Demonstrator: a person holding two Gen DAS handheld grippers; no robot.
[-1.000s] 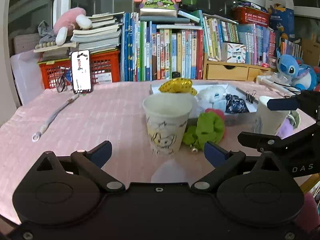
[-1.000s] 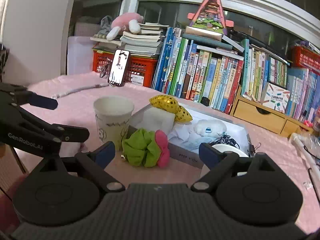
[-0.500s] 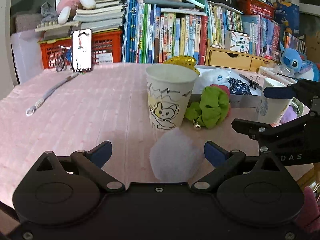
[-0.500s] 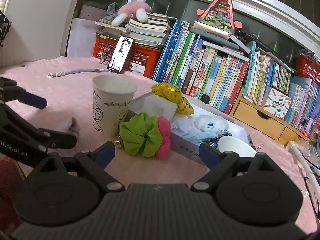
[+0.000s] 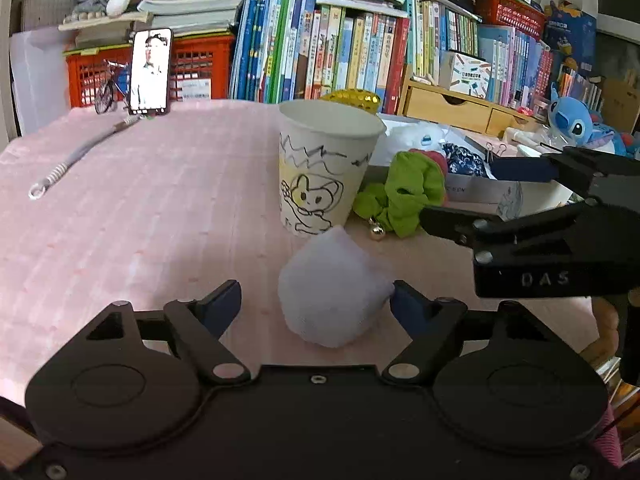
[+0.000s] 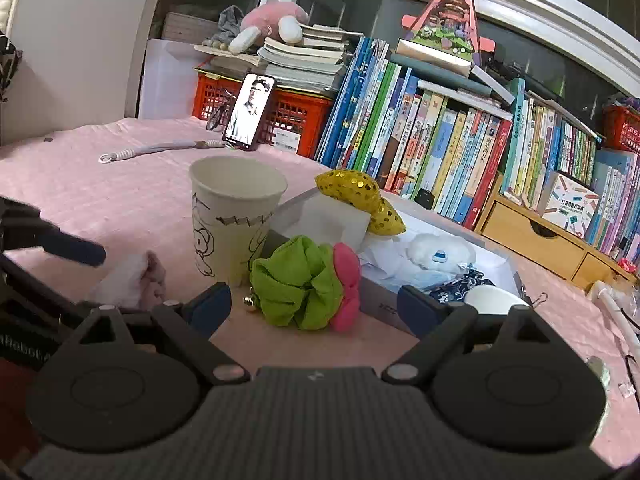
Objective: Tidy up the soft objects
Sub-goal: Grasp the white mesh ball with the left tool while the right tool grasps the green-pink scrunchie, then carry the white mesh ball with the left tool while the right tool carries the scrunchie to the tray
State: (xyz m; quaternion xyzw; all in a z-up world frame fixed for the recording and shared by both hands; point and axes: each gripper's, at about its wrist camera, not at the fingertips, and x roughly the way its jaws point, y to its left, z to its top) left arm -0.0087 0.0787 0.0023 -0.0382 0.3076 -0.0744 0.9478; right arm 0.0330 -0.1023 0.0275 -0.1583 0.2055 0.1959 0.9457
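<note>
At the far left of the left wrist view a coiled white lanyard [image 5: 68, 164] lay on the pink bench [image 5: 160, 208], and a phone [image 5: 151, 71] stood propped against a red crate [image 5: 192, 68] in the upper left. Low in the middle, the left gripper [image 5: 316, 300] was closing around a pale fluffy pouch [image 5: 332, 292]; its right pad touched the pouch while the left pad stood apart from it. Just above sat a paper cup [image 5: 324, 168] with a cartoon drawing, upright. To its right a green scrunchie [image 5: 400, 196] leaned on a shallow white box [image 5: 480, 192] holding other soft bits. In the right wrist view the right gripper [image 6: 314, 306] was spread wide, holding nothing, with the scrunchie lying just above its fingers.
</note>
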